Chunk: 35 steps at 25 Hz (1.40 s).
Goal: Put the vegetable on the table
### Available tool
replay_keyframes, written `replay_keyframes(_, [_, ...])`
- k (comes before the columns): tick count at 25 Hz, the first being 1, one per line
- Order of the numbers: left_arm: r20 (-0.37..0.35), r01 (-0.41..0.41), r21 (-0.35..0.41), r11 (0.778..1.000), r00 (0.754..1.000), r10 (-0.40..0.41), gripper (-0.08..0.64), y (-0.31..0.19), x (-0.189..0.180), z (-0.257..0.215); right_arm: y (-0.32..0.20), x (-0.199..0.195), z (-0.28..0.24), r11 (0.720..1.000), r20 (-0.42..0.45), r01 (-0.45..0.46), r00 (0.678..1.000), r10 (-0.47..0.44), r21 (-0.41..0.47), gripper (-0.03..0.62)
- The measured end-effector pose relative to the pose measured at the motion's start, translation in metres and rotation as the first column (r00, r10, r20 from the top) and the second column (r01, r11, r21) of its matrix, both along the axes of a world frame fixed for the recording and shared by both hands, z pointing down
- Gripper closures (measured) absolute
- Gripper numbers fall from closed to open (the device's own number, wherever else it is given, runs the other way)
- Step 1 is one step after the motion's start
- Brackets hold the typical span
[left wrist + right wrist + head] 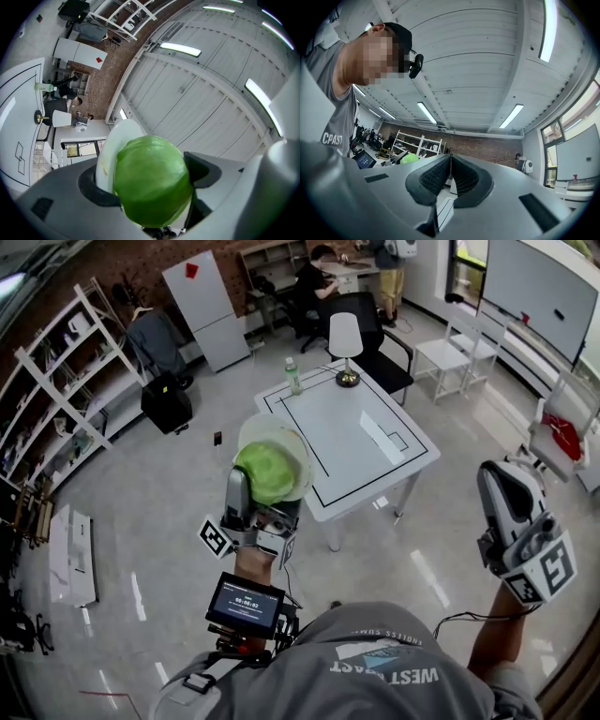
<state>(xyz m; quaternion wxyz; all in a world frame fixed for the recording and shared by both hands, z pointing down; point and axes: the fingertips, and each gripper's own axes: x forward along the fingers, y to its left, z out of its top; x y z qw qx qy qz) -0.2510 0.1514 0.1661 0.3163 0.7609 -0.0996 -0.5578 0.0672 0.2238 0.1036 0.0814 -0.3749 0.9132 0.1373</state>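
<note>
A round green vegetable (266, 472) with a white disc-shaped part behind it sits between the jaws of my left gripper (265, 486), held up in the air over the floor, short of the white table (352, 442). In the left gripper view the green vegetable (152, 180) fills the gap of the left gripper (150, 187), with both pads pressed on its sides. My right gripper (504, 486) is raised at the right, away from the table. In its own view the right gripper (451, 176) has its ribbed pads touching and nothing between them.
On the table's far end stand a lamp (346, 348) and a clear bottle (293, 376). A black chair (380, 334) sits behind the table and white chairs (459, 352) to its right. White shelving (56, 399) lines the left wall. People sit at a desk at the back.
</note>
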Motion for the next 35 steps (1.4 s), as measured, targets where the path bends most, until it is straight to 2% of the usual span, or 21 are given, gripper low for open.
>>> replay_keyframes(6, [-0.018,-0.034,-0.024,0.999,0.999,0.034,0.138,-0.025,-0.014,0.004,-0.012,-0.017,-0.004,0.999,-0.011,-0.041,0.999,0.04,-0.024,0.584])
replay_keyframes(12, [-0.012,-0.048,-0.063,0.997,0.999,0.048,0.137,-0.05,0.001,0.031,-0.038,-0.002,0.021,0.996,-0.005,-0.06,0.998,0.059,-0.065,0.584])
replay_keyframes(17, [-0.04,0.017,-0.099,0.995,0.999,-0.021,0.138,-0.077,0.015,0.035,-0.083,0.011,0.013,0.996,-0.038,0.009,0.999,-0.012,-0.089,0.584])
replay_keyframes(20, [-0.028,0.015,-0.088,0.996,0.999,-0.018,0.138,-0.098,0.039,0.025,-0.103,0.035,0.002,0.997,-0.034,0.013,0.999,-0.015,-0.08,0.584])
replay_keyframes(25, [-0.048,0.049,-0.111,0.993,0.997,-0.055,0.138,-0.128,0.07,0.024,-0.14,0.073,-0.006,0.995,-0.038,0.043,0.998,-0.046,-0.088,0.584])
replay_keyframes(30, [-0.014,0.096,-0.142,0.985,0.995,-0.099,0.138,-0.155,0.101,0.032,-0.176,0.106,0.007,0.988,-0.004,0.098,0.995,-0.099,-0.115,0.584])
replay_keyframes(35, [0.01,0.135,-0.153,0.979,0.991,-0.135,0.138,-0.177,0.117,0.036,-0.207,0.128,0.023,0.982,0.027,0.129,0.992,-0.126,-0.135,0.584])
